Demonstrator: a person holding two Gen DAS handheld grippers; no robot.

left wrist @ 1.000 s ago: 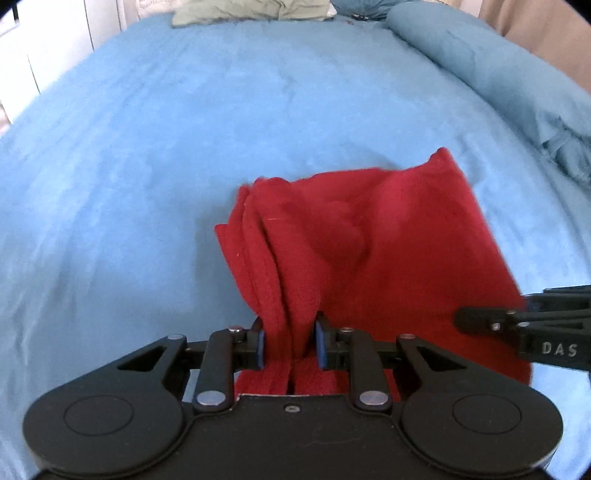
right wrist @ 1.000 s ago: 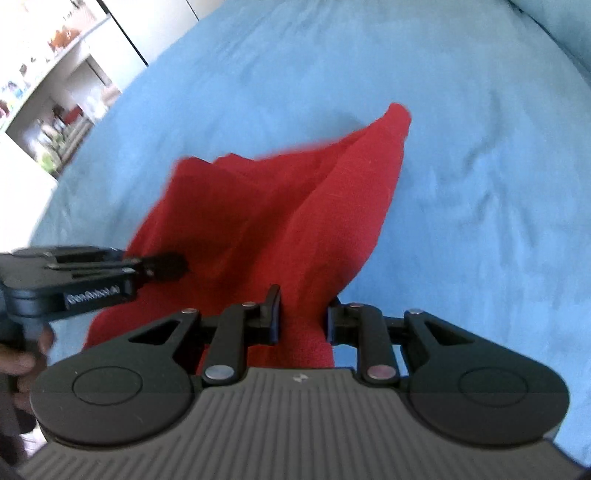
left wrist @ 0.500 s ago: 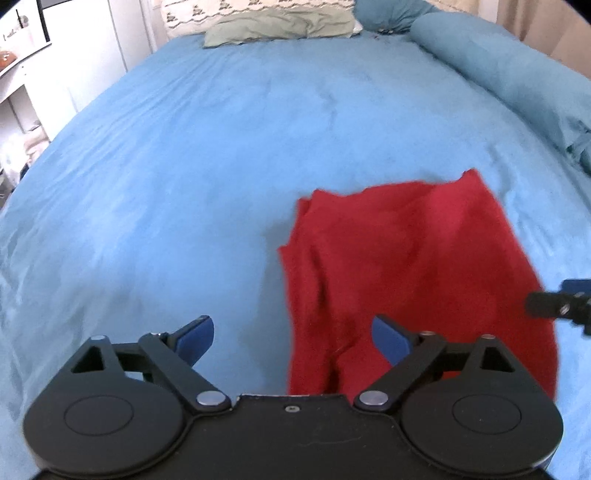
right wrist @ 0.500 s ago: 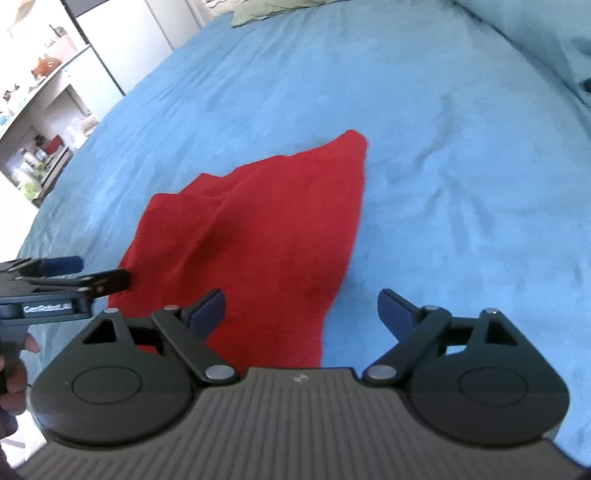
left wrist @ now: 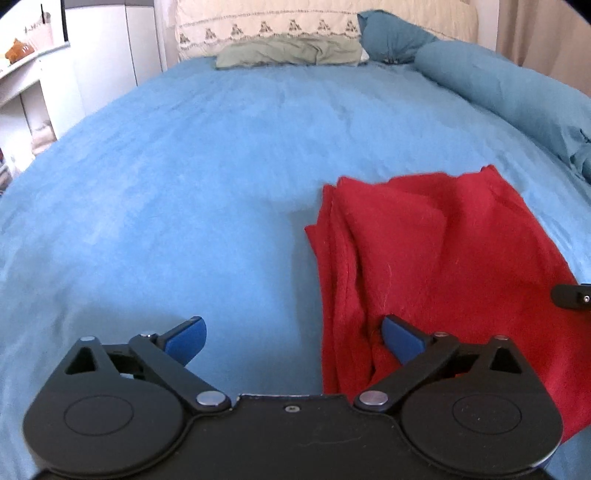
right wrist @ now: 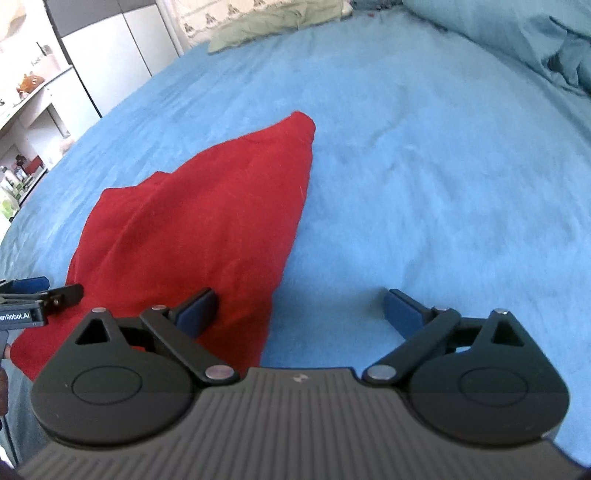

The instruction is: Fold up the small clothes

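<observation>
Garment: a red cloth (left wrist: 436,266) lies on the blue bedspread (left wrist: 207,177), loosely doubled, with several layered edges stacked along its left side. In the right wrist view it tapers to a point (right wrist: 301,123) at the far end.
Fold quality: rough; layers are uneven and the surface is creased, not flat.
Left gripper (left wrist: 291,334): jaws spread wide, holding nothing. Its right blue pad (left wrist: 400,334) sits over the cloth's near left edge; the left pad is over bare bedspread. Contact with the fabric cannot be confirmed.
Right gripper (right wrist: 299,306): jaws spread wide, empty. Its left pad (right wrist: 195,308) sits over the cloth's near right edge; the other is over bedspread.
Progress: judged partway. At least one fold appears laid and let go; squaring the edges and probably a further fold remain.
Next move, in my assessment: regrip the two near corners evenly, or the layers will slip.
Writing: the left gripper's body, seen from the right wrist view, reads "nRobot.AI" (right wrist: 16,315), with the start cut off.
Surroundings: a green pillow (left wrist: 288,55), an embroidered pillow (left wrist: 266,27), a rolled blue duvet (left wrist: 498,88), white cabinets (left wrist: 107,62).
</observation>
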